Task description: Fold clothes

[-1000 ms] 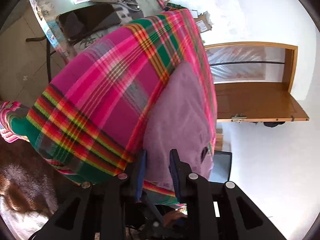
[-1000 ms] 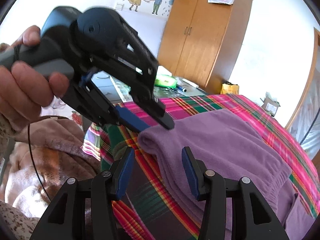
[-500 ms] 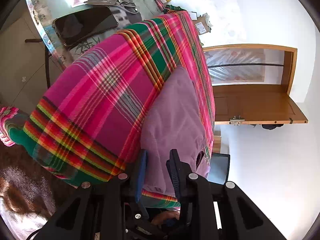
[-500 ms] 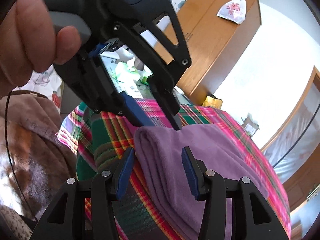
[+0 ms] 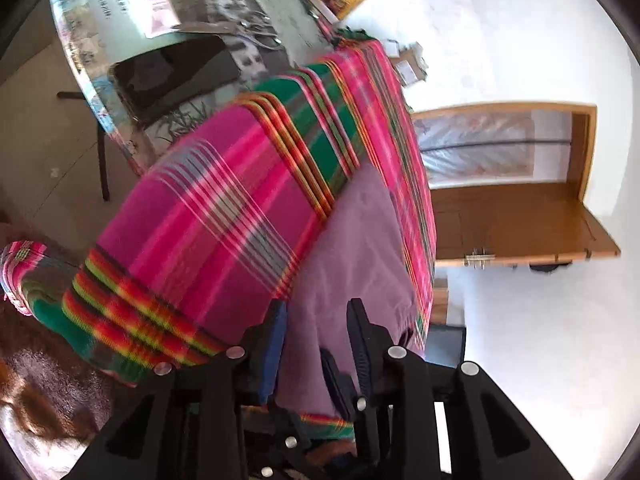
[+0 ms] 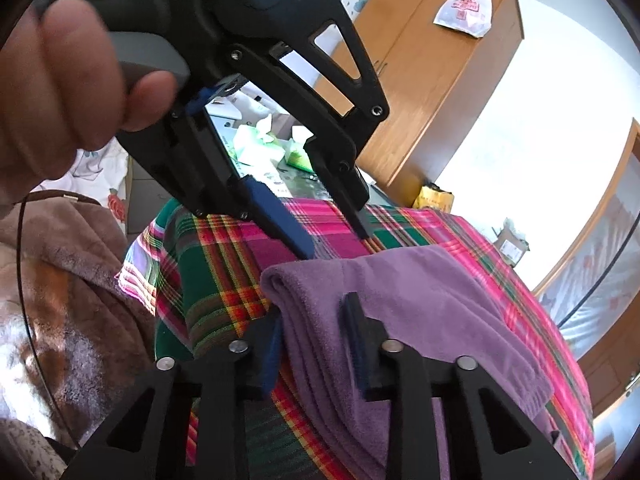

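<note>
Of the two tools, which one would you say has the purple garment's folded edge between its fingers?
The right tool: it straddles the purple garment; the left tool hangs above it, holding nothing.

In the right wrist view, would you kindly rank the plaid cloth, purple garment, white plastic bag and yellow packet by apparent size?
1. plaid cloth
2. purple garment
3. white plastic bag
4. yellow packet

The last two are far off, so true size is unsure.

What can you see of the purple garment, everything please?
The purple garment looks like soft fleece, folded into several layers with a rounded fold at its near end. It lies on the plaid cloth covering the table. The right gripper has just been closing its jaws on the folded edge and now pinches it. The left gripper, jaws just opened, hangs above its far edge, not gripping.
</note>
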A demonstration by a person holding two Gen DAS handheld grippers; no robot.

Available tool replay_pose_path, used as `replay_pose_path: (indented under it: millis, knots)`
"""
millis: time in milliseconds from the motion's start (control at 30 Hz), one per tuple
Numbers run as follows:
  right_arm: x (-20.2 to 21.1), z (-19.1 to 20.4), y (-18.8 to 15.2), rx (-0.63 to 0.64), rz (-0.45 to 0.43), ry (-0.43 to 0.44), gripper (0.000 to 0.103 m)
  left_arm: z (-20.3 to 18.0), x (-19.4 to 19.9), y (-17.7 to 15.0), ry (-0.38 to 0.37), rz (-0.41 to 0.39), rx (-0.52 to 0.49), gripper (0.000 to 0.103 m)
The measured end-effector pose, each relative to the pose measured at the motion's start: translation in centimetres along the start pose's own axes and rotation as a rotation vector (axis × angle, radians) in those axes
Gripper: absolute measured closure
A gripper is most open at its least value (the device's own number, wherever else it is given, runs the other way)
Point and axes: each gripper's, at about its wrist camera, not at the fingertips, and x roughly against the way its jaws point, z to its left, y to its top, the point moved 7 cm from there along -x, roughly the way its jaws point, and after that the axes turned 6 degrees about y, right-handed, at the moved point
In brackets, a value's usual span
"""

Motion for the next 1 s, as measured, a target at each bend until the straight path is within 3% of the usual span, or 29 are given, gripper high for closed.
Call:
replay_pose_path:
  millis: [300,567,1000]
  knots:
    - [1.3,-0.7,0.4,-0.018,-0.048,-0.010,0.091,-0.7,-2.0,1.4,0.080,0.014,-0.039,0.070]
    - [1.9,-1.2,0.4,-0.049,-0.065,0.006,0.092,-3.0,-4.2,3.1,0.070,0.039,-0.068,0.070]
    - [2.6,-2.5,0.1,-0.106,-0.091,0.039,0.092,-5.9,-8.0,5.5,0.121,0.114,-0.154,0.070]
